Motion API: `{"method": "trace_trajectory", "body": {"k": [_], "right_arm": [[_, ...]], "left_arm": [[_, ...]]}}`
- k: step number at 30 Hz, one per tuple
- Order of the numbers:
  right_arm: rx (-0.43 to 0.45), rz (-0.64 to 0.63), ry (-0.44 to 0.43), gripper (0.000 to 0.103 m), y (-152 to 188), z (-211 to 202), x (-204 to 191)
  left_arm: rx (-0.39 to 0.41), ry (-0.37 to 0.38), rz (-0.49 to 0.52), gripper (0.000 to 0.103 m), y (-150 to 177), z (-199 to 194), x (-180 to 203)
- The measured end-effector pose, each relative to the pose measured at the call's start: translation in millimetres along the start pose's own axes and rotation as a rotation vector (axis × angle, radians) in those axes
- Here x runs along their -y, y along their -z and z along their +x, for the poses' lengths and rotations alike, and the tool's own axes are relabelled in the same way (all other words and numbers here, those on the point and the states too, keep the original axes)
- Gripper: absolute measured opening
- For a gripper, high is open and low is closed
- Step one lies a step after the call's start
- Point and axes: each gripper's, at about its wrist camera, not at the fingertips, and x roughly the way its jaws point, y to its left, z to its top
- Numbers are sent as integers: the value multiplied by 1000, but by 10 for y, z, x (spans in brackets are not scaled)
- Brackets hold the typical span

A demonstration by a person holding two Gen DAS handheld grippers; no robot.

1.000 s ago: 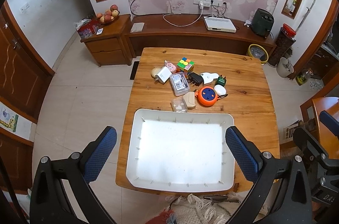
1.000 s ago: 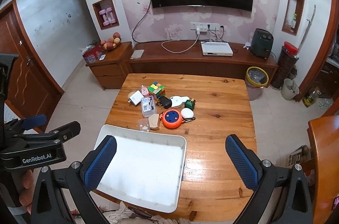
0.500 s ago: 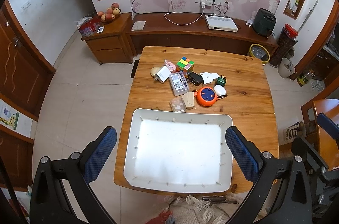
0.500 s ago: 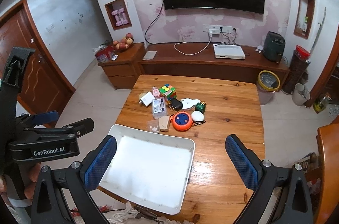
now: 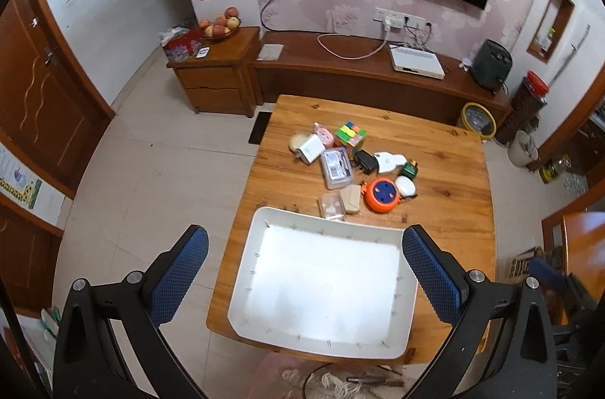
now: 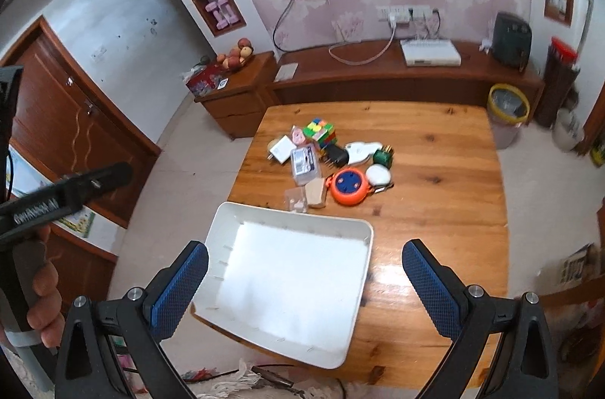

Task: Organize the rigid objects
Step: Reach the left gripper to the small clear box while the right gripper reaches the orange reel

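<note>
A white tray [image 5: 261,229] [image 6: 223,221] lies empty on the near end of the wooden table [image 5: 446,210] [image 6: 446,195]. Beyond it sits a cluster of small items: an orange round reel [image 5: 382,195] [image 6: 349,186], a colour cube [image 5: 351,133] [image 6: 320,130], a clear box [image 5: 335,167] [image 6: 304,161], a white charger [image 5: 309,149] [image 6: 281,149], a black plug [image 5: 365,161] [image 6: 336,155] and a white oval case [image 5: 405,187] [image 6: 378,175]. My left gripper [image 5: 304,272] hovers open high above the tray. The right gripper [image 6: 304,272] is open too, above the tray's right half. Neither holds anything.
A TV bench [image 5: 359,74] runs along the far wall with a white box [image 5: 416,62] on it. A yellow-rimmed bin [image 5: 478,119] stands past the table's far right corner. A hand [image 6: 41,300] holding the left gripper's handle shows at the left of the right wrist view.
Both cameras have swung: the table and tray have shifted right in the left wrist view and rotated in the right wrist view. Both grippers stay open; no item on the table has moved.
</note>
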Motion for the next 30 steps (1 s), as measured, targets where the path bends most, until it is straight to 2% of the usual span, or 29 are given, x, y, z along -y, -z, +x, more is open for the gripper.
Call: {"method": "trace_trajectory", "body": {"k": [5, 9, 13, 18, 22, 24, 27, 30], "right_arm": [[-22, 55, 2, 99, -56, 161, 87], [-20, 66, 57, 99, -163, 295, 89], [-44, 113, 103, 99, -283, 486, 128], [-74, 203, 148, 99, -485, 825, 282], [-107, 250, 178, 99, -614, 1224, 402], [-140, 271, 184, 99, -655, 1475, 476], [-192, 320, 182, 99, -711, 1795, 550], [-235, 363, 178, 99, -713, 2086, 627]], "left_arm": [[-43, 1, -2, 102, -150, 208, -59], [-112, 30, 18, 102, -290, 527, -58], [-209, 64, 48, 102, -393, 1047, -16], [-343, 65, 61, 102, -431, 1859, 51], [-514, 97, 42, 102, -291, 2620, 94], [-574, 117, 34, 102, -218, 2878, 128], [-653, 107, 27, 101, -118, 3225, 184], [-681, 99, 16, 102, -75, 3414, 234]]}}
